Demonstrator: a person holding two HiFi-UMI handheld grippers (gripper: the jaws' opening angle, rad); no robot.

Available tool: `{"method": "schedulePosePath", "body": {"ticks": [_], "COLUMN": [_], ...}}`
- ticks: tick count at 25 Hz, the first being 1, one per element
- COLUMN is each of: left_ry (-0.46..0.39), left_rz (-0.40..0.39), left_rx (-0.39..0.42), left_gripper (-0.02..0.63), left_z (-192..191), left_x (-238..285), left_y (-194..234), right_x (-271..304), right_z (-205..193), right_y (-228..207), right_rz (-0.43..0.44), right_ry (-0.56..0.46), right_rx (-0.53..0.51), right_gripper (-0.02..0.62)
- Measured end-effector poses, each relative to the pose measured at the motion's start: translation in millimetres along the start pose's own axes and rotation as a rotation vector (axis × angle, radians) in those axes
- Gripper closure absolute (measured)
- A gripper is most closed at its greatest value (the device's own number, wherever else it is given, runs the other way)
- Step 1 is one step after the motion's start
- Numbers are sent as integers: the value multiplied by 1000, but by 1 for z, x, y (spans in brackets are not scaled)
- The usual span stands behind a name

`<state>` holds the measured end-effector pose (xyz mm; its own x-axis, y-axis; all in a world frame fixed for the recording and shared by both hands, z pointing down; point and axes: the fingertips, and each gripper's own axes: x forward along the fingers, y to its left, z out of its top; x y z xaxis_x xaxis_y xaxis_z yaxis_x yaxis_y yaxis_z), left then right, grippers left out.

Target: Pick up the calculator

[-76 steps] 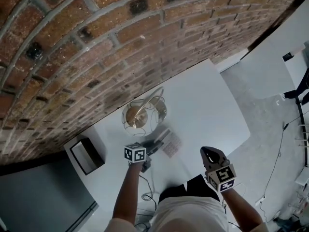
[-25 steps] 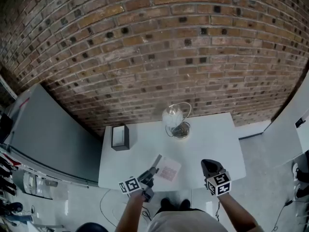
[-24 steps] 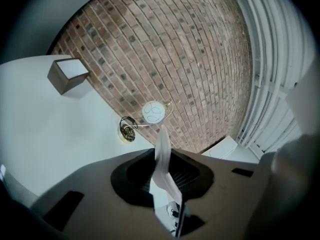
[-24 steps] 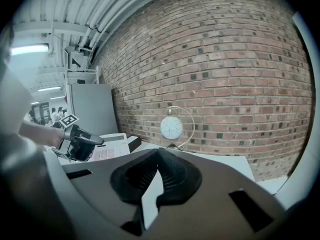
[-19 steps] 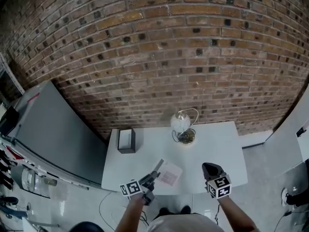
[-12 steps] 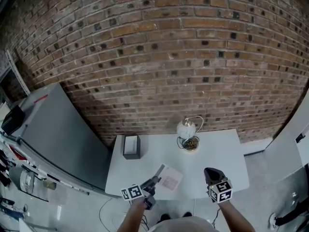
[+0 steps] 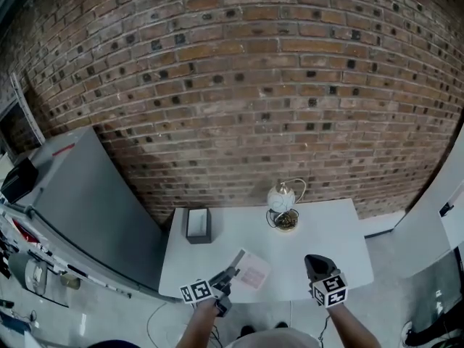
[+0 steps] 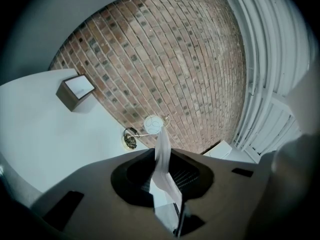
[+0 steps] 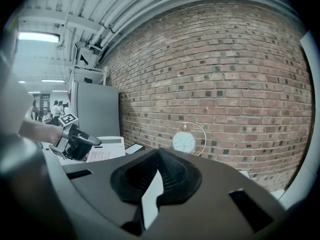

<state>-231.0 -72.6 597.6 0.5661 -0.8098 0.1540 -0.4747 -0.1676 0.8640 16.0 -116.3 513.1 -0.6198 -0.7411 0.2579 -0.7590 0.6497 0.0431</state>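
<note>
The calculator (image 7: 251,272), a flat white slab with pinkish keys, hangs over the front part of the white table (image 7: 326,230), and my left gripper (image 7: 227,277) is shut on its near left corner. In the left gripper view the calculator (image 8: 162,151) stands edge-on between the jaws of the left gripper (image 8: 161,156). My right gripper (image 7: 317,262) hovers at the table's front right, apart from the calculator, its jaw tips together and nothing in them. The right gripper view looks past the right gripper (image 9: 159,156) at the left gripper (image 9: 80,141) holding the calculator (image 9: 106,149).
A globe lamp (image 7: 283,196) on a round base stands at the table's back by the brick wall (image 7: 239,85). A black open box (image 7: 196,225) sits at the back left. A grey cabinet (image 7: 80,201) flanks the table on the left.
Both grippers have drifted a little toward the table's front edge and upward, the left one still carrying the calculator. The head view has pulled back, so the table looks smaller.
</note>
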Motion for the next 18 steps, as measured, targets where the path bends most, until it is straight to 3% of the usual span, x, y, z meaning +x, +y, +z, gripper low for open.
{"method": "schedulePosePath", "body": {"ticks": [18], "left_ry": [13], "left_rz": [-23], "left_rx": [0], "left_gripper": [510], "left_z": [-8], "left_x": [8], "left_y": [-4], "right_x": [-1], "right_z": [-7], "right_y": [-1], "right_rz": [0], "right_ry": [0], "right_rx": [12], "right_gripper": [584]}}
